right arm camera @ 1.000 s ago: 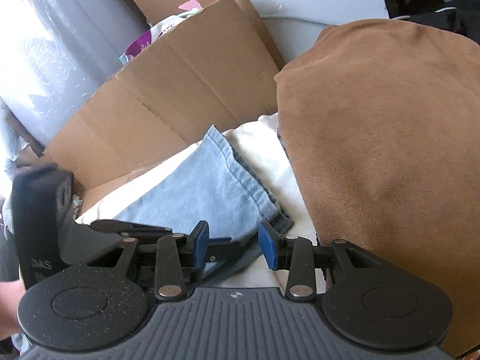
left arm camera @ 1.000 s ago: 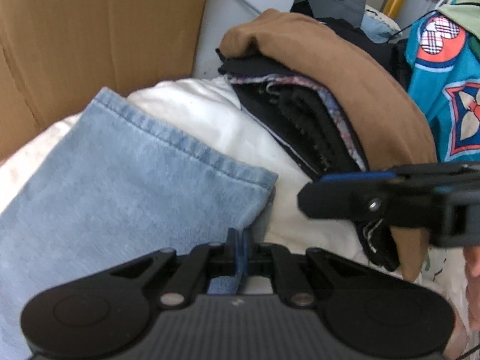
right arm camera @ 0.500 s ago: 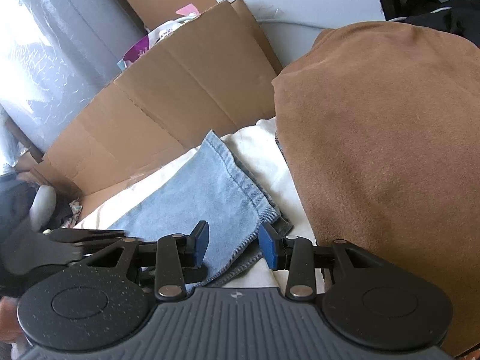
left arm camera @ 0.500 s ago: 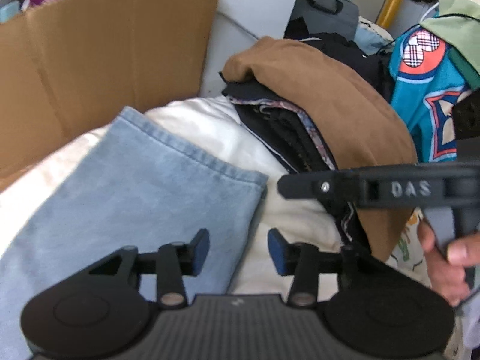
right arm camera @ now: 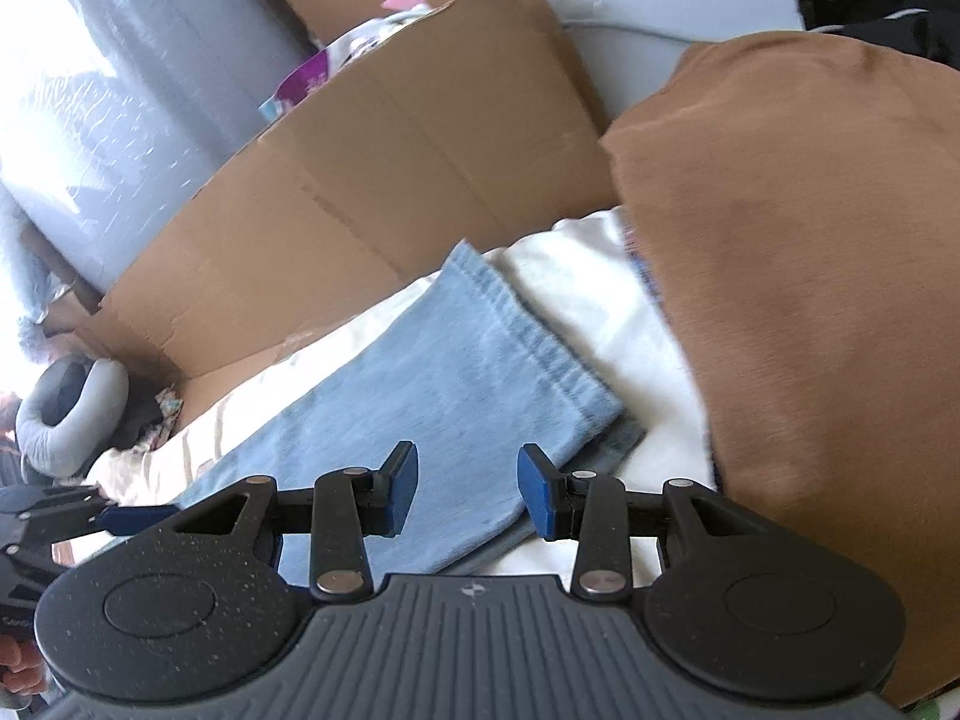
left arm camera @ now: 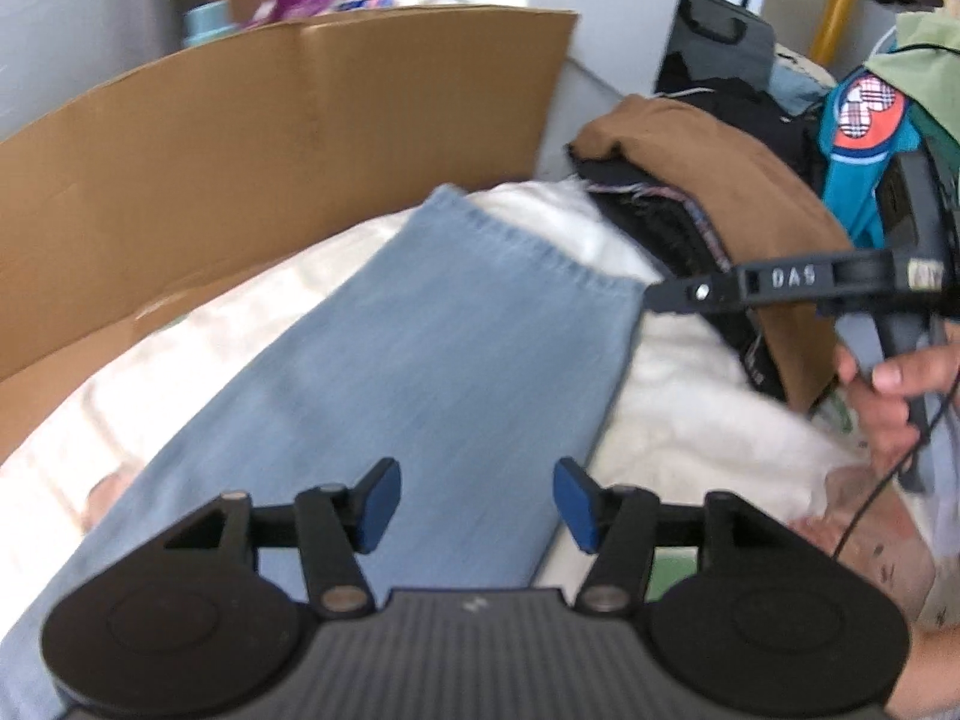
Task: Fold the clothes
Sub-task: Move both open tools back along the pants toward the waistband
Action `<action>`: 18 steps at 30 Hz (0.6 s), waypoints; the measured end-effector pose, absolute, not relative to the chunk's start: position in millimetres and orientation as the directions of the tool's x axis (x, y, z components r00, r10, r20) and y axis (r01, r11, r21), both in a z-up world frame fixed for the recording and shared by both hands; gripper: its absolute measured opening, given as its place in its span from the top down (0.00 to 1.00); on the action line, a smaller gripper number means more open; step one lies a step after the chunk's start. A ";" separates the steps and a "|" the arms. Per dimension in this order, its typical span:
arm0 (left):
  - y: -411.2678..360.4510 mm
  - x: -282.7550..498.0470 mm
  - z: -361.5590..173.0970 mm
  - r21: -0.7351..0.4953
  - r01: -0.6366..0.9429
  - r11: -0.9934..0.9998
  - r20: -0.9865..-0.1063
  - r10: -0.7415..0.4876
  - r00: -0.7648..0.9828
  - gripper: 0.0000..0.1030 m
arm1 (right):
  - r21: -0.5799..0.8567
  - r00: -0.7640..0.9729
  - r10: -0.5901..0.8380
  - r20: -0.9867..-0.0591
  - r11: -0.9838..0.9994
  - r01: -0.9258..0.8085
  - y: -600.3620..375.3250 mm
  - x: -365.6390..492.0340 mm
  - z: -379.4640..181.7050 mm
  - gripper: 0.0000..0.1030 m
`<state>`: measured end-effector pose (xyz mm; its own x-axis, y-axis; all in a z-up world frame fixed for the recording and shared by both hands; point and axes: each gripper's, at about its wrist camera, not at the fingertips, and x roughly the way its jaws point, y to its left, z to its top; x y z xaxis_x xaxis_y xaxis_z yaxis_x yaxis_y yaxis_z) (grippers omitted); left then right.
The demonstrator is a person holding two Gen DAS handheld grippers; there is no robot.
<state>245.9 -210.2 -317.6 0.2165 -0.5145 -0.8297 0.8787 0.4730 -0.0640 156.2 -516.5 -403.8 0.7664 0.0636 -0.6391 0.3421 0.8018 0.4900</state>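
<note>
Light blue jeans (left arm camera: 456, 348) lie flat on a white cloth (left arm camera: 690, 408), the leg hem toward the far side. My left gripper (left arm camera: 477, 504) hovers above the denim with its jaws opening; the cloth lies below the blue pads and nothing is pinched. My right gripper (right arm camera: 468, 480) stands open just above the near corner of the jeans (right arm camera: 444, 384) hem, also holding nothing. One of its black fingers (left arm camera: 708, 291) reaches in from the right in the left wrist view, with a hand (left arm camera: 894, 396) on its handle.
A brown garment (right arm camera: 810, 300) tops a stack of folded clothes (left arm camera: 678, 228) right of the jeans. A cardboard wall (left arm camera: 270, 138) stands along the far left. A teal printed garment (left arm camera: 858, 180) hangs at the far right. A grey neck pillow (right arm camera: 72, 414) lies at the left.
My left gripper let go of the jeans' edge, opened, and drew back and up from the hem. The right gripper stayed open in nearly the same place.
</note>
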 end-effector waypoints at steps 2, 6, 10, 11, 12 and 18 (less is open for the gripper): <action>-187.4 245.5 -318.0 -0.059 0.862 0.503 -0.834 -0.499 0.234 0.41 | 0.478 0.761 0.075 -0.644 0.817 0.323 -507.7 159.5 -402.1 0.57; -143.4 241.0 -323.3 -0.057 0.819 0.570 -0.841 -0.469 0.268 0.41 | 0.456 0.747 0.105 -0.656 0.844 0.282 -489.7 165.2 -400.9 0.57; -112.5 233.3 -334.9 -0.076 0.779 0.623 -0.842 -0.459 0.285 0.41 | 0.432 0.726 0.123 -0.677 0.865 0.256 -476.1 169.7 -403.6 0.57; -106.7 231.3 -338.5 -0.084 0.769 0.633 -0.841 -0.459 0.287 0.41 | 0.424 0.721 0.125 -0.682 0.870 0.250 -473.4 170.4 -404.3 0.57; -102.3 229.0 -342.6 -0.088 0.764 0.640 -0.840 -0.460 0.288 0.41 | 0.415 0.715 0.126 -0.688 0.876 0.245 -471.0 171.1 -404.8 0.57; -87.1 213.4 -365.6 -0.079 0.755 0.650 -0.830 -0.463 0.312 0.41 | 0.347 0.669 0.133 -0.731 0.917 0.196 -455.0 174.9 -407.0 0.57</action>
